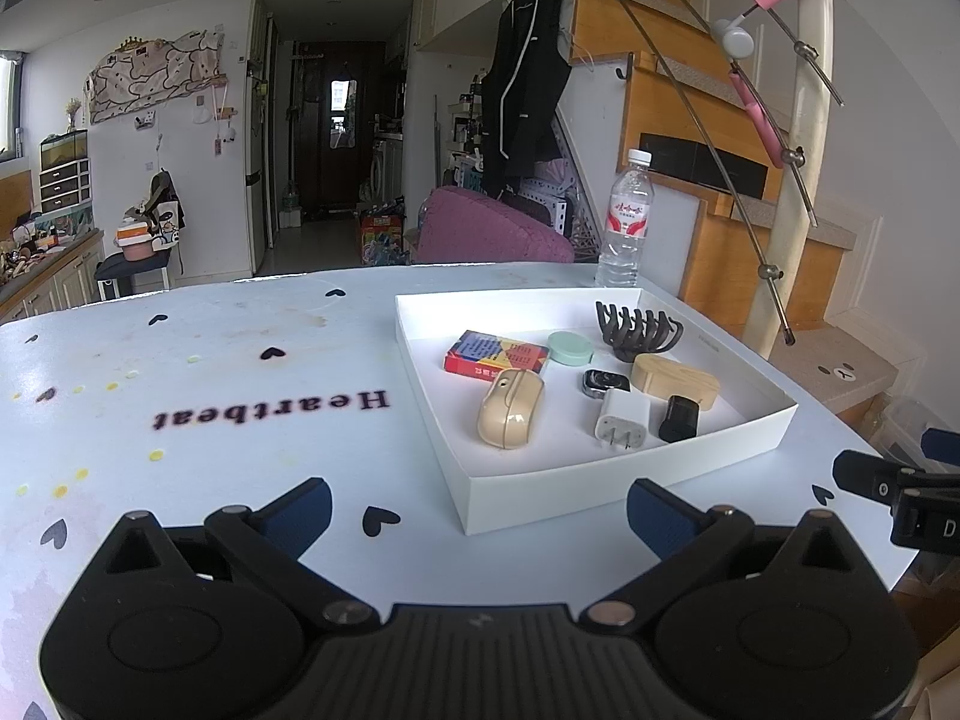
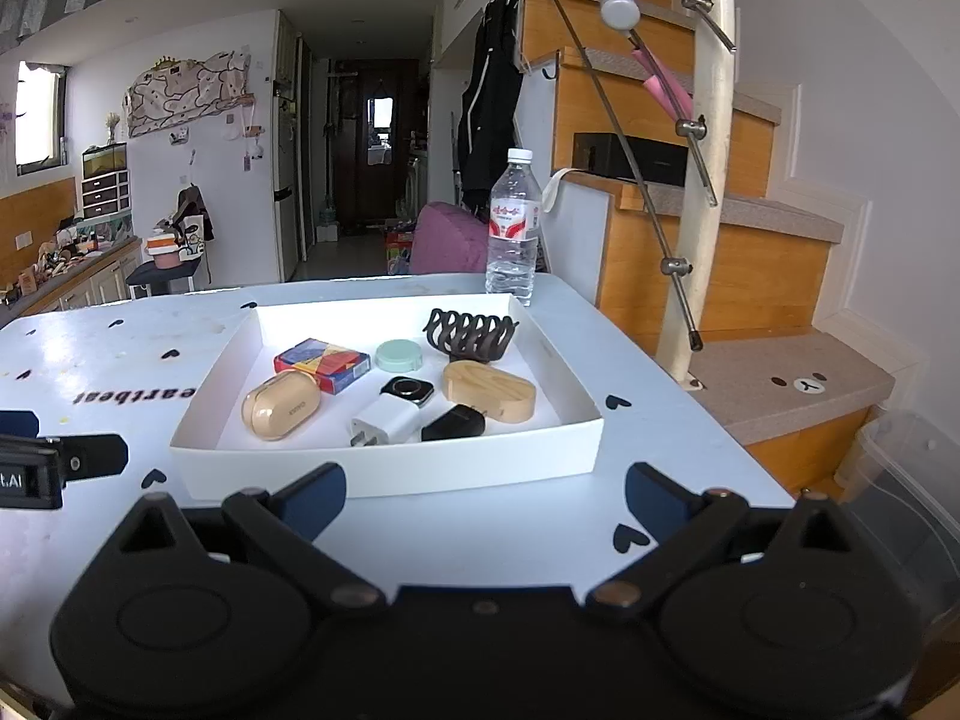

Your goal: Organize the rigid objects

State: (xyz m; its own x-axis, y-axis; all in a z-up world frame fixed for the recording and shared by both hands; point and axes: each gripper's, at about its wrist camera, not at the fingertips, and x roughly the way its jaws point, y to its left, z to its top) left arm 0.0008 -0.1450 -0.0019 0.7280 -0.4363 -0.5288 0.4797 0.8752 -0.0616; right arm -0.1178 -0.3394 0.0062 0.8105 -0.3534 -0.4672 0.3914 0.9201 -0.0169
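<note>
Nearest, the left gripper [image 1: 479, 513] and right gripper [image 2: 485, 501] hover over the table [image 2: 510, 540], jaws spread wide, holding nothing. Just beyond, at 12 o'clock, a white tray [image 2: 390, 471] holds everything: beige case [image 2: 279, 407], white charger [image 2: 384, 422], black adapter [image 2: 453, 423], then wooden block [image 2: 489, 391], card box [image 2: 321, 364], green tin [image 2: 398, 355], hair claw [image 2: 468, 331] farthest. The tidying looks complete or unstarted; approach any item from above, fingers straddling it.
</note>
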